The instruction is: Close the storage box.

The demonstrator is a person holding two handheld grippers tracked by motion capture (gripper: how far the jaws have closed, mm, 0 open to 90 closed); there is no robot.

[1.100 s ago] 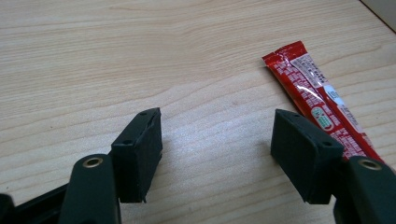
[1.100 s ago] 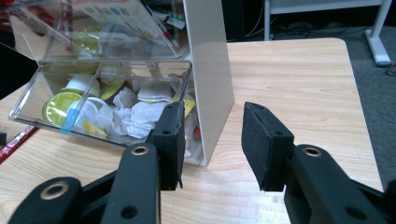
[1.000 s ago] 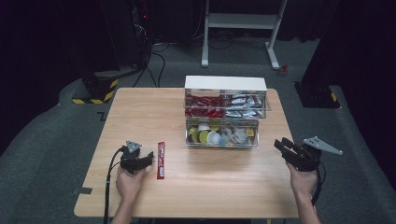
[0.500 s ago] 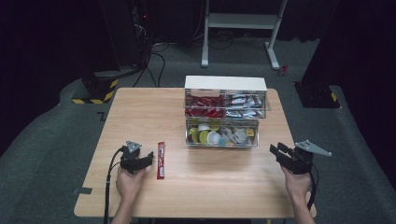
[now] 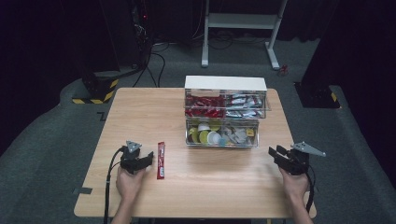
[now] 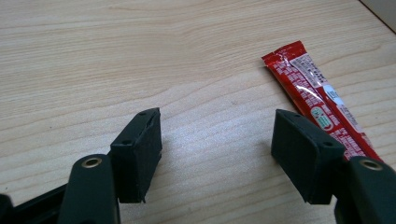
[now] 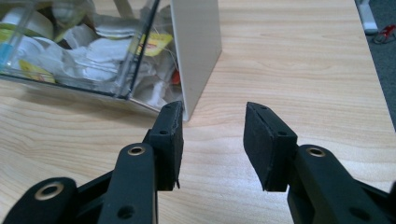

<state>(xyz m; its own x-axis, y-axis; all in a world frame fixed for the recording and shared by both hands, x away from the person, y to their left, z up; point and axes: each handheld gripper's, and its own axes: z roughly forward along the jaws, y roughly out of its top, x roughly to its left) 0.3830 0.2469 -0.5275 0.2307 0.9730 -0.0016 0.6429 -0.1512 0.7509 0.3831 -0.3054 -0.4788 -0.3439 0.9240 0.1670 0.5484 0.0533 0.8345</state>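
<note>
your two black two-jaw grippers rest low over the light wooden table [image 5: 224,182], both released.
your left gripper [image 5: 148,160] gapes just beside the long red foil sachet [image 5: 161,160], not touching; your right gripper [image 5: 275,152], parted, sits near the clear plastic drawer organiser [image 5: 225,112].

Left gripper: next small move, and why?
Probably shift the left gripper sideways over the red packet, then close. Its jaws stand open on bare table, with the packet lying flat just outside one jaw, unheld. The right gripper is open near the clear organizer.
</note>
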